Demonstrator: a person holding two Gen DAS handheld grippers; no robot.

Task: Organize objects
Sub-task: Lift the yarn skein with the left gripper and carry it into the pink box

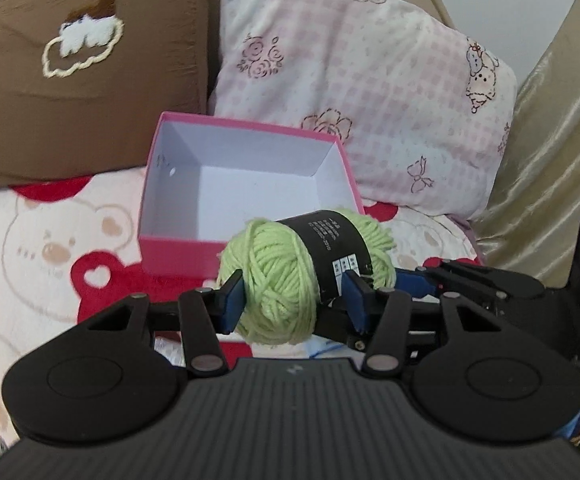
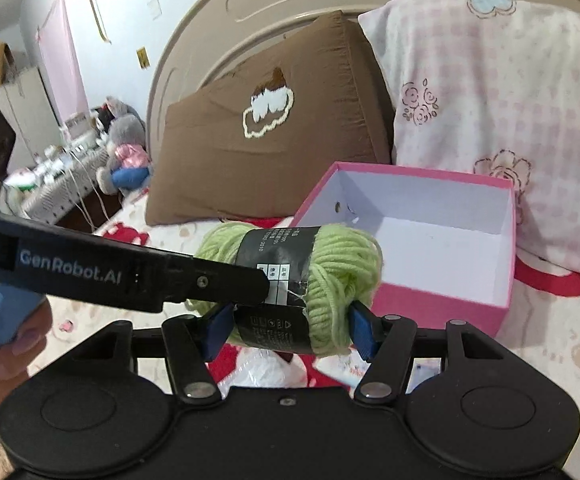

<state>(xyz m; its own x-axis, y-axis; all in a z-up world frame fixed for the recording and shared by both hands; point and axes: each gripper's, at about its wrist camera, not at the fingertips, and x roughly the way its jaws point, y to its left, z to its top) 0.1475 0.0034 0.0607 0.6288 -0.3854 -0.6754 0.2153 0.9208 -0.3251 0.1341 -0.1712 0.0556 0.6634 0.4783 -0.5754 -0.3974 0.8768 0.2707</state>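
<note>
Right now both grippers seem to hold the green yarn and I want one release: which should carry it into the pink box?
Probably right: the right gripper clamps the yarn skein across its middle; the pink box lies just ahead.

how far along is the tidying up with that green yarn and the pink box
Nothing is put away yet: the pink box is empty. In hand: the left gripper and right gripper both clamp the green yarn ball, raised just short of the box. Left: drop it in.
</note>
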